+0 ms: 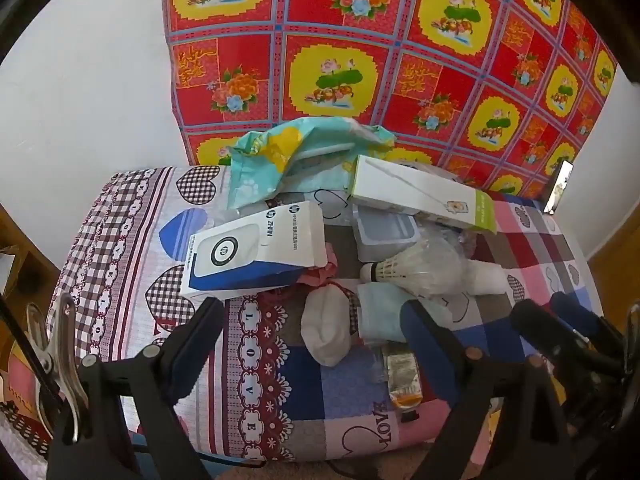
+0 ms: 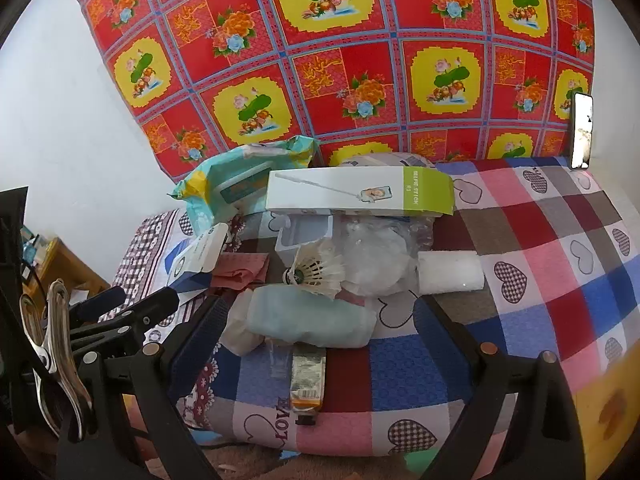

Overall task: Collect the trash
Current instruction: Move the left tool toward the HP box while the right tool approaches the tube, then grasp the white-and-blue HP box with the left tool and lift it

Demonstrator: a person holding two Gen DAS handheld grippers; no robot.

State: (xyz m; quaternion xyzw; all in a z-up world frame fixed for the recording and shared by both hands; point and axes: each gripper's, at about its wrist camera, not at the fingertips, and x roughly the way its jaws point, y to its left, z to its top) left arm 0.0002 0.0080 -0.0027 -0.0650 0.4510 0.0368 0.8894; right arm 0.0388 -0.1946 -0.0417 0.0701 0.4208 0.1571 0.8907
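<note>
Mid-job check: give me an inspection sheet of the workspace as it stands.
Surface: patchwork heart bedsheet, bare toward its right side.
Job's things: selfie stick box, HP box, wet-wipes pack, shuttlecock, crumpled clear plastic, foam block, light blue wrapped bundle, flattened sachet.
Clutter: all piled together mid-bed, overlapping.
Grippers: left gripper and right gripper open, empty, near the pile's front.
Cables: nothing seen clearly.
Surroundings: floral cloth on white wall; phone upright against it.
</note>
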